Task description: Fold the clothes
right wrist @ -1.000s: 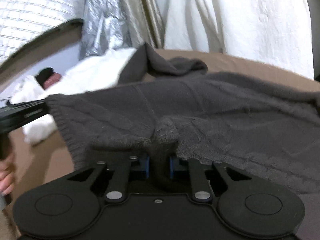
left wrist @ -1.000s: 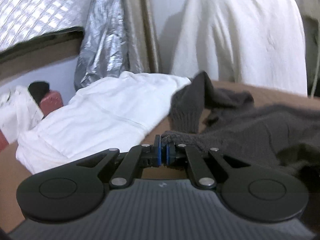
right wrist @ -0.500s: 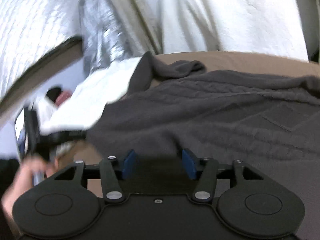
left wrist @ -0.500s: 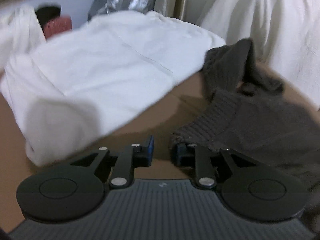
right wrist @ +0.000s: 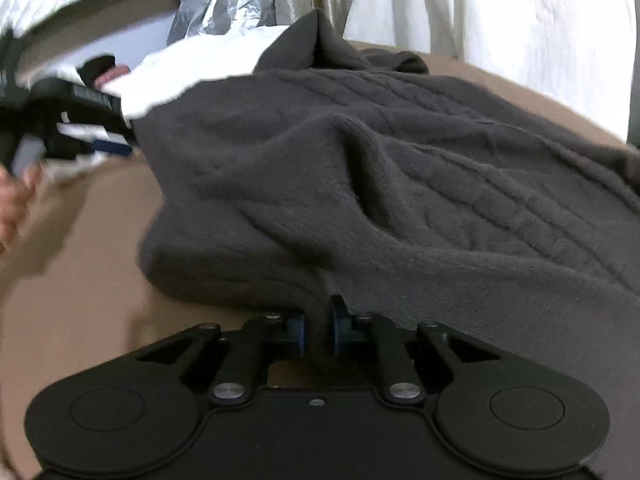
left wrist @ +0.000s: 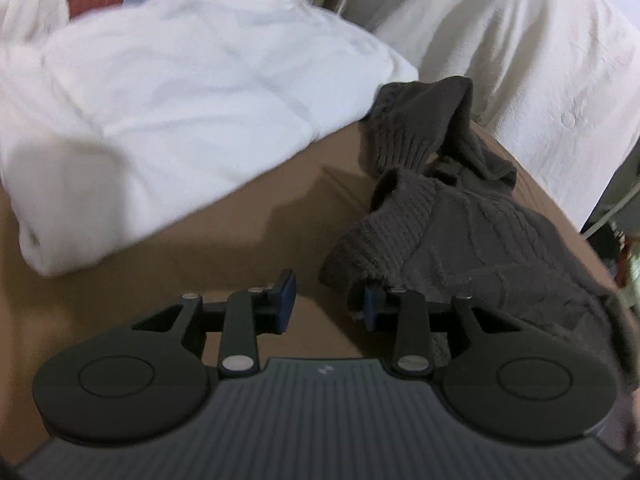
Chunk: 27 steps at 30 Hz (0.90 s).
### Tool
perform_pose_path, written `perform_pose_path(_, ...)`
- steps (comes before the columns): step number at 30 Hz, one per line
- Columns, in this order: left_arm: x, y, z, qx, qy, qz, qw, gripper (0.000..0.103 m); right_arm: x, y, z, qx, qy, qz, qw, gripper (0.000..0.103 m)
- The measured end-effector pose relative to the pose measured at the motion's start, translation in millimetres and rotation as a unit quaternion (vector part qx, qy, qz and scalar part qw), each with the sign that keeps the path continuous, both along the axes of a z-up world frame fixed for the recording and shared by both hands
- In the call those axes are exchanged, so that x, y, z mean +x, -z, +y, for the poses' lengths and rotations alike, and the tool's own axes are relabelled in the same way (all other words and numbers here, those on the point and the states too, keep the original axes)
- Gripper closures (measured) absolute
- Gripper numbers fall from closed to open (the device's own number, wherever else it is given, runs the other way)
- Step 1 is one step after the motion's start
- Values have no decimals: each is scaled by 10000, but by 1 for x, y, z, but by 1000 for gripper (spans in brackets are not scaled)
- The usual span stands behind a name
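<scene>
L gripper (left wrist: 326, 300) lower, jaws opening; R gripper (right wrist: 317, 330) on sweater (right wrist: 400, 184).

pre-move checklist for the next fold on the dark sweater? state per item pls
1. Right claw shut on the dark grey knit sweater hem: ok, a fold of knit is pinched between its pads.
2. Left claw gripping the sweater: not ok, its jaws are opening; the ribbed edge only drapes over one finger.
3. Sweater lying flat: not ok, a ridge of bunched knit runs across the middle.
4. Sleeve laid out: not ok, it is crumpled against the white garment.
5. Bare brown surface beside the sweater: ok.
6. Far side of the sweater: cannot tell, out of frame.
</scene>
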<state>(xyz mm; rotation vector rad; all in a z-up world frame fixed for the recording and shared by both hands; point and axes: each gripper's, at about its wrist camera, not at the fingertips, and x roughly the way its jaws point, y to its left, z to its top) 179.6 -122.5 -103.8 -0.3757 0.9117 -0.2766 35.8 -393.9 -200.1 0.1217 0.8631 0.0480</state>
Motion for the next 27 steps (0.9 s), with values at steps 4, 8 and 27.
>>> perform_pose_path(4,-7,0,16,-830,-107,189,9963,69,-20,-7,3,878,-466,226,9948,92)
perform_pose_path(8,-17,9,41,-2275,-371,584,9713,69,-61,-17,27,1450,-959,280,9844,92)
perform_pose_path(27,-50,8,-13,-1320,847,1111,9814,58,-119,-104,-143,1412,1349,198,9806,35)
